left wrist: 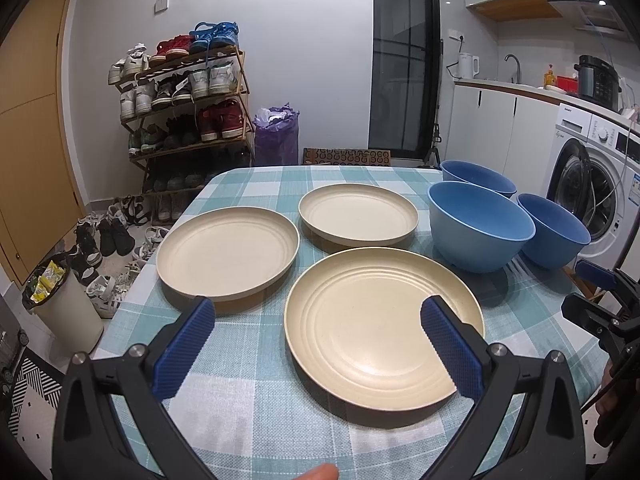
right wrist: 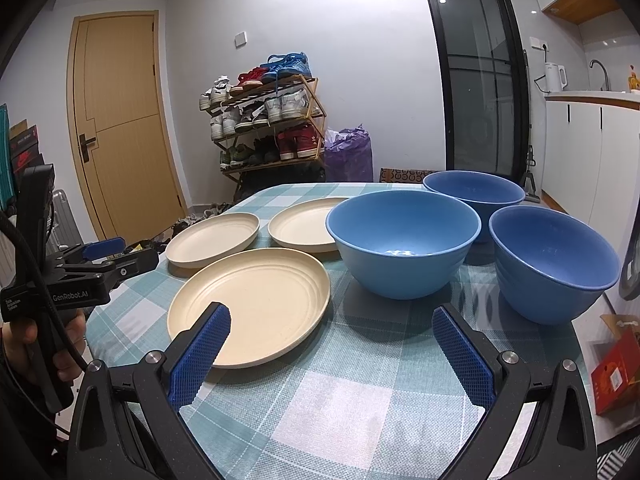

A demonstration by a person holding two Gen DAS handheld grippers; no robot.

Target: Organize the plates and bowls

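Observation:
Three cream plates lie apart on the checked tablecloth: a near plate (left wrist: 376,332) (right wrist: 256,304), a left plate (left wrist: 228,254) (right wrist: 214,238) and a far plate (left wrist: 358,214) (right wrist: 304,224). Three blue bowls stand upright at the right: a light blue one (left wrist: 478,232) (right wrist: 402,242), a far one (left wrist: 478,178) (right wrist: 474,196) and a right one (left wrist: 554,236) (right wrist: 554,262). My left gripper (left wrist: 318,320) is open and empty, low over the near plate's front. My right gripper (right wrist: 332,330) is open and empty, in front of the bowls.
The table (left wrist: 256,400) ends close to the bowls on the right. A shoe rack (left wrist: 184,108), a waste bin (left wrist: 60,304) and shoes stand on the floor at the left. A washing machine (left wrist: 596,188) and cabinets are at the right.

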